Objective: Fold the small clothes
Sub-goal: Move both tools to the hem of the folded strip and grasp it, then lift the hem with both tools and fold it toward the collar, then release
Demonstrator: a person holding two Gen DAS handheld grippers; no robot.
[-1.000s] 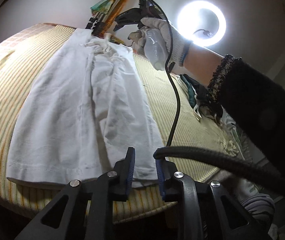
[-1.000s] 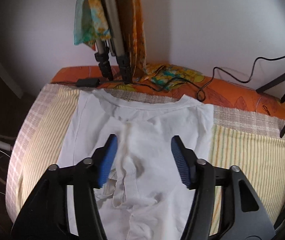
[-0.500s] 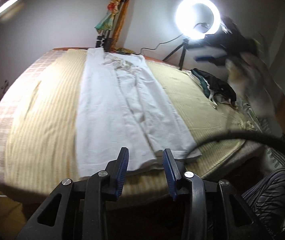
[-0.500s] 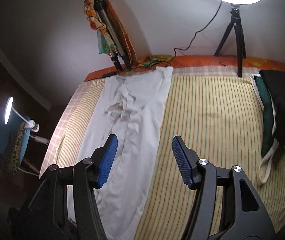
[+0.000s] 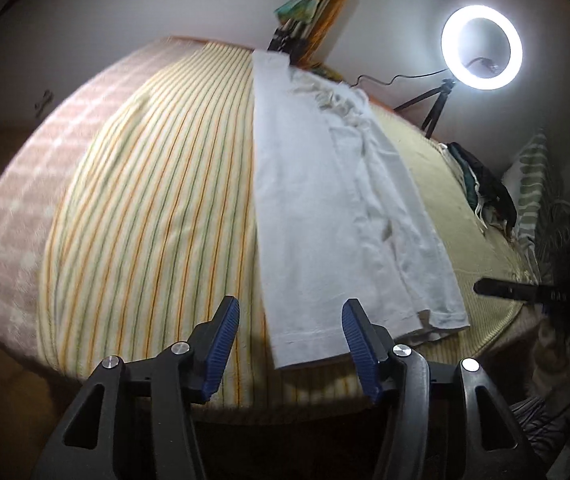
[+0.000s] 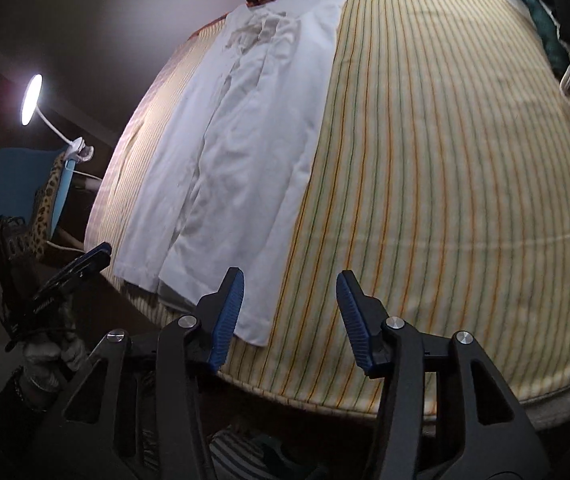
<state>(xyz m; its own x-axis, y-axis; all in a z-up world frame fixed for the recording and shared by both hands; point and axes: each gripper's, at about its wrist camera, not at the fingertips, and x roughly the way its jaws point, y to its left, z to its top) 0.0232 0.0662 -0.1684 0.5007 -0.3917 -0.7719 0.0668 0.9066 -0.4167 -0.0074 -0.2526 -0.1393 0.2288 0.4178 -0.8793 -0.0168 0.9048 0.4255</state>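
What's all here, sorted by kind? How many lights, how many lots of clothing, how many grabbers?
Lights: 2 (ring light, desk lamp)
Clothing: 2 (white shirt folded lengthwise on the striped bed, dark clothes pile at its far corner)
Grabbers: 2 (left gripper, right gripper, both open and holding nothing)
Total: 6

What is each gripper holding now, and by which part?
Nothing is held. The left gripper and right gripper are both open, near the shirt's hem, apart from it.
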